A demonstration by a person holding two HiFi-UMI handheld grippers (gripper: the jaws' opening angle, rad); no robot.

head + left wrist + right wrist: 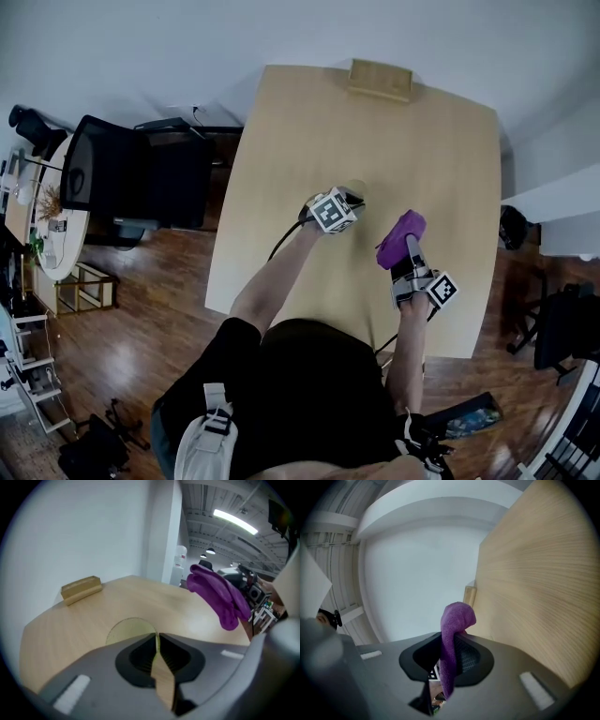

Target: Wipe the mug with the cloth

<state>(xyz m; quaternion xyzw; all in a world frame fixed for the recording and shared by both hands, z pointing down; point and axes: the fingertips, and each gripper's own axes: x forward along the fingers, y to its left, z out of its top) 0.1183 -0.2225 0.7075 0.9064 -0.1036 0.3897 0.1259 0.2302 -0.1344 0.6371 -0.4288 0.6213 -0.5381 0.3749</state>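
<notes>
Left tool angled down, clamped on mug rim; right tool level, clamped on cloth

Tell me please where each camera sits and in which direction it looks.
Head view: on the person's head, looking steeply down at the table; shows torso, both forearms, left gripper, right gripper.
Left gripper view: on the left gripper, looking across the table to the wooden block and wall; its jaws pinch the mug.
Right gripper view: on the right gripper, rolled sideways, facing the wall; its jaws pinch the purple cloth.
Shared: wooden block and purple cloth appear in all three views.
</notes>
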